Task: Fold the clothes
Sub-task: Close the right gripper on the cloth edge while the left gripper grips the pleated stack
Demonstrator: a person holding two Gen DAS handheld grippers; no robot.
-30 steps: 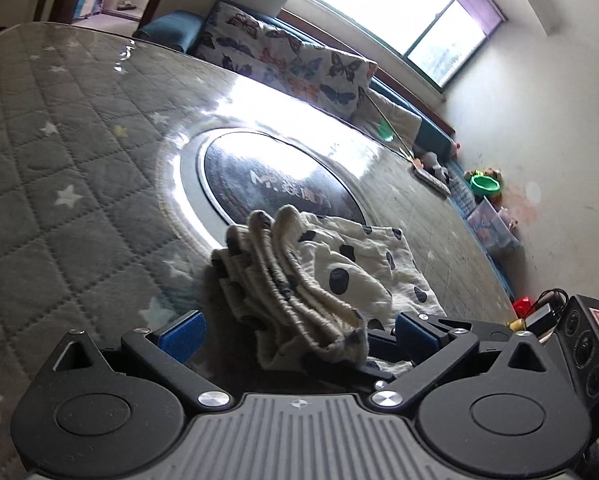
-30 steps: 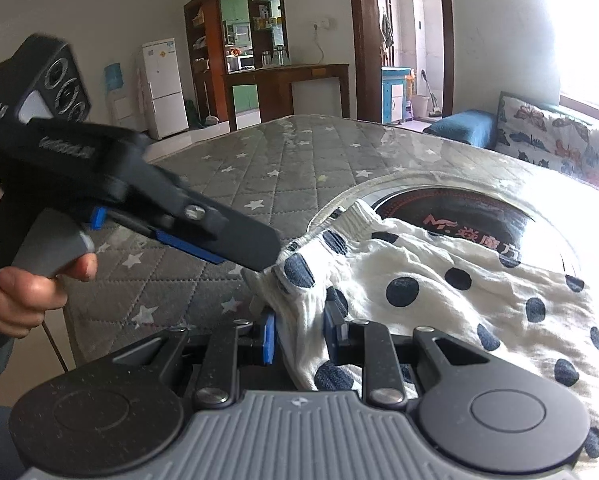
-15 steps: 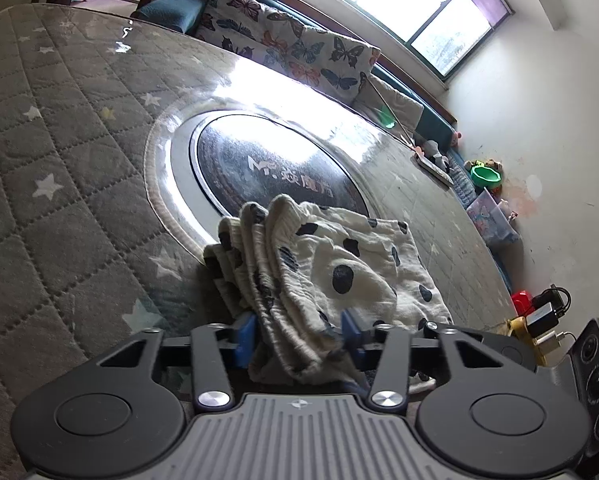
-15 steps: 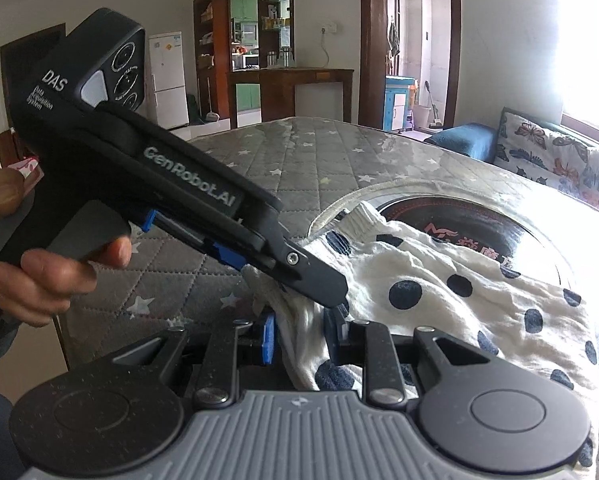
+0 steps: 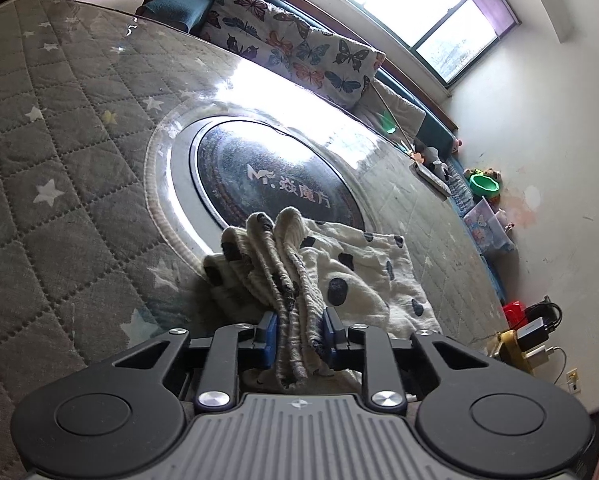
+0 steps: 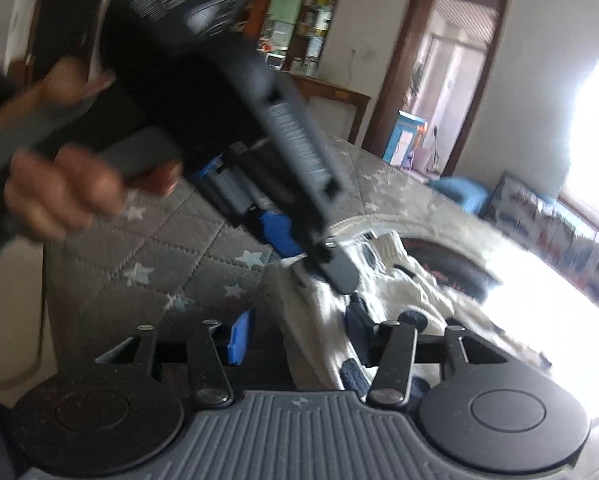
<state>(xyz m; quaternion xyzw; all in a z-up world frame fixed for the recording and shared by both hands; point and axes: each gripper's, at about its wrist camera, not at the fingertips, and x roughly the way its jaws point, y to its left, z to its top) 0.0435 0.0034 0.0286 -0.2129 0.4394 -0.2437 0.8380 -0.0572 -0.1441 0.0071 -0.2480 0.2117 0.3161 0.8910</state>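
Since half a second ago, the right gripper [image 6: 299,340] has spread its blue-padded fingers apart, where before they pinched the garment's edge; the cloth now lies loose in the gap between them, nearer the right-hand finger. That view is blurred by motion, so finer contact cannot be told. Over the same span the left gripper [image 5: 299,330] has stayed clamped: its two blue pads press from both sides on the bunched, ribbed edge of the white polka-dot garment [image 5: 355,272], several layers of fabric stacked upright between them.

From the left wrist view, the garment spreads away from the fingers across the quilted grey star-print cover [image 5: 59,184] and reaches the rim of the round dark glass insert [image 5: 275,184] set in the middle of the surface. Its far part lies fairly flat, with dark dots showing; the near part is gathered into folds.

From the right wrist view, the left gripper [image 6: 331,268] appears as a large black body slanting down from upper left, its tip buried in the white cloth [image 6: 411,292]. The person's left hand [image 6: 59,196] grips its handle at the left of the frame.

Beyond the surface a butterfly-print cushion [image 5: 295,52] rests below the bright window [image 5: 411,4], and a green bowl [image 5: 485,184] sits among toys near the wall.
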